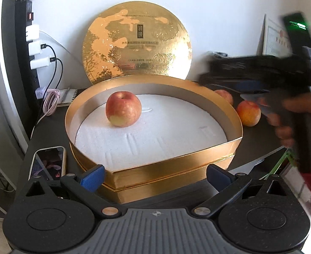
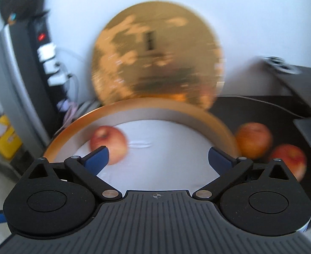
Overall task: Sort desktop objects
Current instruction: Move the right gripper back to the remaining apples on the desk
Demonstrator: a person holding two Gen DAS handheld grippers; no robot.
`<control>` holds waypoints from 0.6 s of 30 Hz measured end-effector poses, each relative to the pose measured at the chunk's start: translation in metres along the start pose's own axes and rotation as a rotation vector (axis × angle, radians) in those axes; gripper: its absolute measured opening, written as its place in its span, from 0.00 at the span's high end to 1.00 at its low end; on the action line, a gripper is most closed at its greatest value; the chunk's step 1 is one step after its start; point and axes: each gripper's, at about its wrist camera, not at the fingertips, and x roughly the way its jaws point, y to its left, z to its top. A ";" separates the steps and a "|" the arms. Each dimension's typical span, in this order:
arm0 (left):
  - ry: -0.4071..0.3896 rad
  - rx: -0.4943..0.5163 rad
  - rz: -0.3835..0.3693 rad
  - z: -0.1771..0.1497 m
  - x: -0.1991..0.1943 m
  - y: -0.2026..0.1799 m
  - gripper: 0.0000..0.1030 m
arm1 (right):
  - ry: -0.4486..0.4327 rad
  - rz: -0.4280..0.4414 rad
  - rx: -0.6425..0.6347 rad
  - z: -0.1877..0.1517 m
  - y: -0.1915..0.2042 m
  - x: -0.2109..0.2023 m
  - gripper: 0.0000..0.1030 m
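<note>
A round gold box [image 1: 155,165] with a white foam floor stands on the dark desk. One red-yellow apple [image 1: 123,109] [image 2: 108,147] sits inside it at the back left. Two more apples [image 1: 248,113] [image 2: 254,139] lie on the desk to the right of the box, the other one [image 2: 289,160] nearer the edge. My left gripper [image 1: 155,177] is open at the box's near wall, with nothing gripped. My right gripper [image 2: 157,158] hangs open and empty over the box's right half. In the left wrist view its blurred black body [image 1: 261,72] is held by a hand.
The gold round lid [image 1: 137,42] leans on the white wall behind the box. A phone [image 1: 49,162] lies left of the box. A power strip with chargers [image 1: 35,48], a pink cable [image 1: 51,101] and a notepad [image 1: 67,97] fill the back left. A framed paper [image 1: 276,40] stands at the back right.
</note>
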 end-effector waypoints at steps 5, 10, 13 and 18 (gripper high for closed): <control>0.016 0.029 -0.006 0.002 0.006 -0.021 0.01 | 0.013 -0.084 0.082 -0.019 -0.044 -0.024 0.01; 0.022 0.057 -0.025 0.005 0.011 -0.040 0.01 | 0.021 -0.151 0.167 -0.037 -0.086 -0.035 0.01; 0.029 0.074 -0.037 0.007 0.016 -0.049 0.01 | 0.027 -0.185 0.214 -0.048 -0.106 -0.035 0.01; 0.039 0.096 -0.059 0.008 0.024 -0.060 0.01 | 0.044 -0.217 0.268 -0.059 -0.129 -0.024 0.01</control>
